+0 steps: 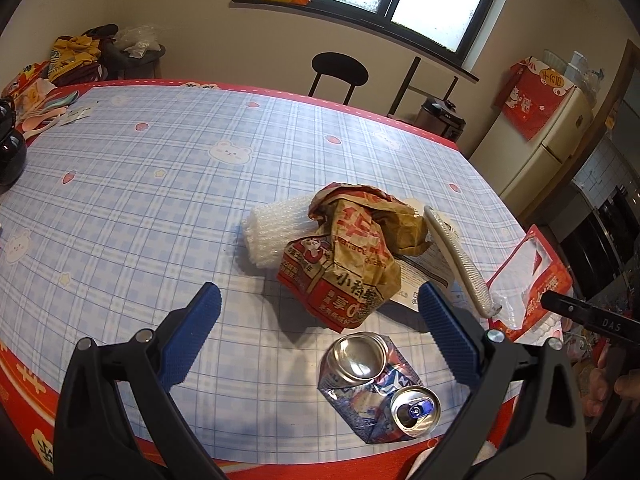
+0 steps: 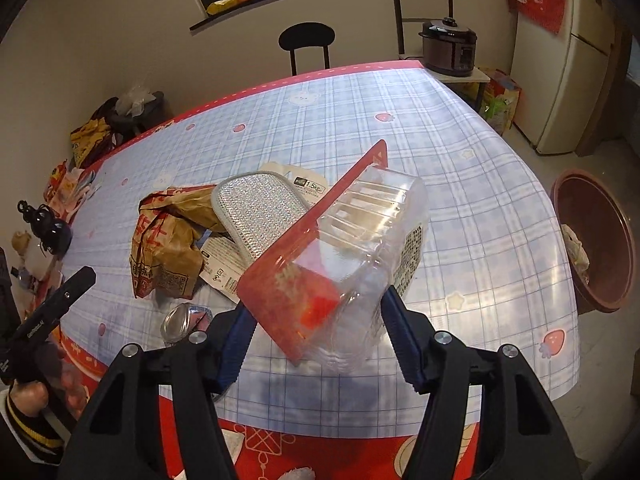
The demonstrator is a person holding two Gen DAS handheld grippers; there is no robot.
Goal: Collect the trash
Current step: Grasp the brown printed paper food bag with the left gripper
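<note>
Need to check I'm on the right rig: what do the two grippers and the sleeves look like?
Both match: the left gripper and right gripper have black plastic arms with silver round screws and blue ribbed pads. White lettering marks each one's black body as seen from the other's camera. A dark sleeve with yellow stripes and a white cuff shows on the left hand.

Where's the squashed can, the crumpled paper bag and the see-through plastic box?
squashed can (image 1: 370, 384), left wrist view, on its dented side.
crumpled paper bag (image 1: 352, 256), left wrist view, on its printed front.
see-through plastic box (image 2: 360, 236), right wrist view, on its clear ribbed wall.
</note>
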